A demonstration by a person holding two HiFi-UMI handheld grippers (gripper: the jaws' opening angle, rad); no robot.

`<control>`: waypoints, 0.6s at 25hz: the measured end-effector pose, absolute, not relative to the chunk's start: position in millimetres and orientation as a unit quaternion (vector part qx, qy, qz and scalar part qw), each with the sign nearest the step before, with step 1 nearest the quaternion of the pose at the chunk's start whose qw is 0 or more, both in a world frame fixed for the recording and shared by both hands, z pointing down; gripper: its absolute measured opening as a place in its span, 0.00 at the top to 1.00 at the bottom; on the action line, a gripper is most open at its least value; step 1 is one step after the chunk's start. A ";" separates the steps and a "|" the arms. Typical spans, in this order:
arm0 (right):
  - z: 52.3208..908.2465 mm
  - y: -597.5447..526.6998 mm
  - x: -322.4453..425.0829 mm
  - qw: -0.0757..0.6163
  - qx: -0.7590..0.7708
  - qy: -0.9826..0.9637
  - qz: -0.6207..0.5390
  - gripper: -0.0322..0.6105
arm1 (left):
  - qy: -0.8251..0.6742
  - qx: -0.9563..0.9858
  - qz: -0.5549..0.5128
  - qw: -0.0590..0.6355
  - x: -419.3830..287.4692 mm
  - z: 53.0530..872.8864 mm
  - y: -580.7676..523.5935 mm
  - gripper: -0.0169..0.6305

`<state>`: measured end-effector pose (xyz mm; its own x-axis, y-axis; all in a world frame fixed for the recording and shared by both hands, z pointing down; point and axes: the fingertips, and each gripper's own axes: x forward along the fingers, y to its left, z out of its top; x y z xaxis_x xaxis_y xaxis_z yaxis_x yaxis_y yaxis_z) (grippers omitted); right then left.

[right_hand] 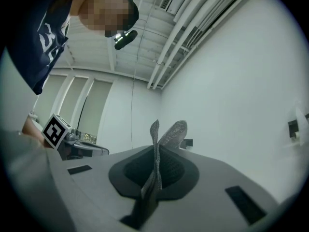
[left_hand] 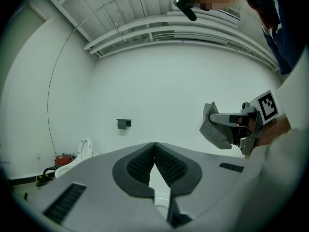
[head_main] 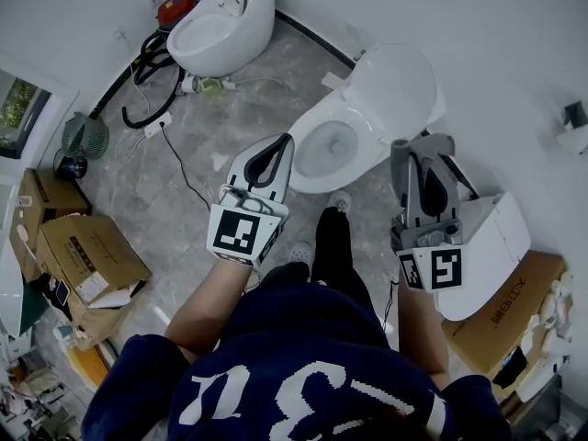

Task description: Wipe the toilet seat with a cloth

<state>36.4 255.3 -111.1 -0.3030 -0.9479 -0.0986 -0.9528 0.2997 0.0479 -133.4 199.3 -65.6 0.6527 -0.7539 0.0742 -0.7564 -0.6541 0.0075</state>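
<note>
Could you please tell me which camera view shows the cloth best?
The right gripper view: the cloth stands pinched between the right gripper's jaws. The left gripper view shows it sideways; the head view, a grey patch.

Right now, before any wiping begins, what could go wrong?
The grey woven cloth sits edge-on in the right gripper, mostly loose above the jaws. Pressed on the white toilet seat, it may fold or slip. The black floor cable lies near the feet: a possible trip.
</note>
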 end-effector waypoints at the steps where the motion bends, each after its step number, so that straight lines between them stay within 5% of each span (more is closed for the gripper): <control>1: -108.3 240.0 41.4 0.028 -0.586 0.808 0.047 0.91 | -0.419 0.907 0.040 0.019 -130.2 -61.1 188.0 0.94; 15: -104.5 33.3 118.0 0.047 -0.479 0.875 0.039 0.91 | -0.460 0.887 0.018 0.026 -31.6 -59.2 15.4 0.94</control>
<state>118.0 33.3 -104.5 -0.5359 -0.8357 -0.1197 -0.8430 0.5374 0.0221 -31.6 15.4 -59.2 0.5764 -0.8154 0.0546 -0.8171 -0.5757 0.0292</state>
